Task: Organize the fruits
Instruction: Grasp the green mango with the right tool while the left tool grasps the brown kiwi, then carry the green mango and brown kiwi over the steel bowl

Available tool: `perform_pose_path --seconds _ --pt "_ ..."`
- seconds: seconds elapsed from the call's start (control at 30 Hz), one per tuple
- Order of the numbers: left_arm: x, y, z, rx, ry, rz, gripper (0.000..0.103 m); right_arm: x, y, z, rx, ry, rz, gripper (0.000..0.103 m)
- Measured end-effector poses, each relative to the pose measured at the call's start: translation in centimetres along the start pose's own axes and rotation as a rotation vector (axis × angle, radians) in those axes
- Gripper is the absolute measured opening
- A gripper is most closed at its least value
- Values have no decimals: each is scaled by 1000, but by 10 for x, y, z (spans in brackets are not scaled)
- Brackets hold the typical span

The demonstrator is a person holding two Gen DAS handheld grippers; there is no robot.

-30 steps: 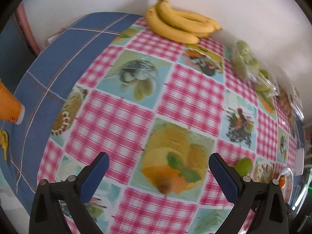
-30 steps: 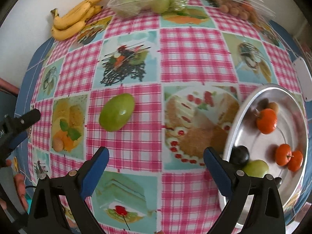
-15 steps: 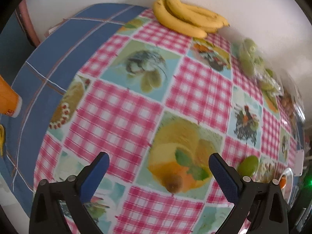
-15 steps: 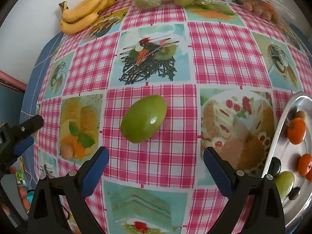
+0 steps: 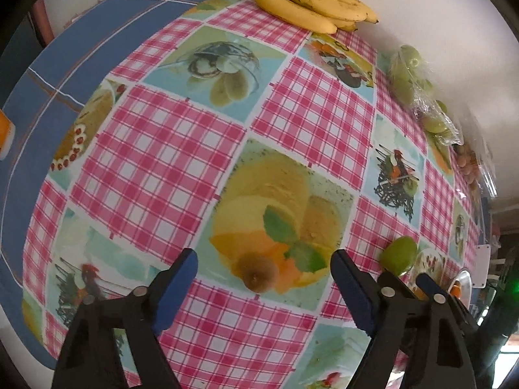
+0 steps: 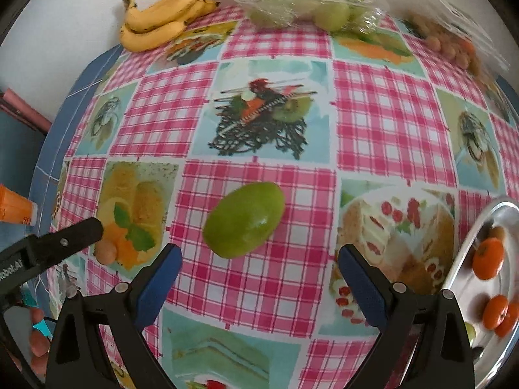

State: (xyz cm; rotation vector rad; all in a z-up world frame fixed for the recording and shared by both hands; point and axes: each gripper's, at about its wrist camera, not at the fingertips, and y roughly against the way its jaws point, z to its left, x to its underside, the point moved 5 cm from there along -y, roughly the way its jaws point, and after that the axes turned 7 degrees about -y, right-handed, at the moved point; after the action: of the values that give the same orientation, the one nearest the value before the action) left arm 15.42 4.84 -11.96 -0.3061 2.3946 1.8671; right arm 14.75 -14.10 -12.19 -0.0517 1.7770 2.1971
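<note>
A small brown round fruit (image 5: 259, 277) lies on the checked tablecloth just ahead of my open, empty left gripper (image 5: 264, 278); it also shows in the right wrist view (image 6: 105, 252). A large green fruit (image 6: 244, 219) lies just ahead of my open, empty right gripper (image 6: 258, 270); it also shows in the left wrist view (image 5: 398, 255). A steel plate (image 6: 467, 259) at the right edge holds orange fruits (image 6: 487, 258) and others. The left gripper's finger (image 6: 65, 238) shows at the left of the right wrist view.
A bunch of bananas (image 6: 162, 19) lies at the far edge by the wall. A clear bag of green fruits (image 6: 308, 6) and a bag of small brown fruits (image 6: 454, 42) lie along the wall. An orange cup (image 6: 13, 209) stands at the left.
Both grippers have moved forward and down. The brown fruit now sits between the left fingers' line; the green fruit has come closer to the right gripper and more central.
</note>
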Motion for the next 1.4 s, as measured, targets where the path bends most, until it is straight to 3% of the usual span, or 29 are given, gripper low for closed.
perform_pose_path --seconds 0.07,0.13,0.17,0.57,0.77,0.83,0.9,1.4 --pt "0 -1 -2 7 -1 5 75 -2 -2 6 -1 24 -1 91" --pt "2 -2 -2 11 -3 11 73 -4 -6 8 -7 41 10 75" --pt "2 -3 -2 14 -2 14 69 -4 -8 10 -9 47 16 73" --pt "0 -12 0 19 -4 45 34 -12 -15 17 0 67 -3 71" --pt "0 -12 1 8 -7 44 31 -13 -13 16 -4 63 -11 63" --pt "0 -14 1 4 -10 49 28 -12 -13 17 1 71 -13 51" --pt "0 -12 0 6 -13 40 27 -12 -13 18 -15 68 -7 48" --pt "-8 5 -15 57 -18 -24 27 -2 -1 18 -57 66 6 40"
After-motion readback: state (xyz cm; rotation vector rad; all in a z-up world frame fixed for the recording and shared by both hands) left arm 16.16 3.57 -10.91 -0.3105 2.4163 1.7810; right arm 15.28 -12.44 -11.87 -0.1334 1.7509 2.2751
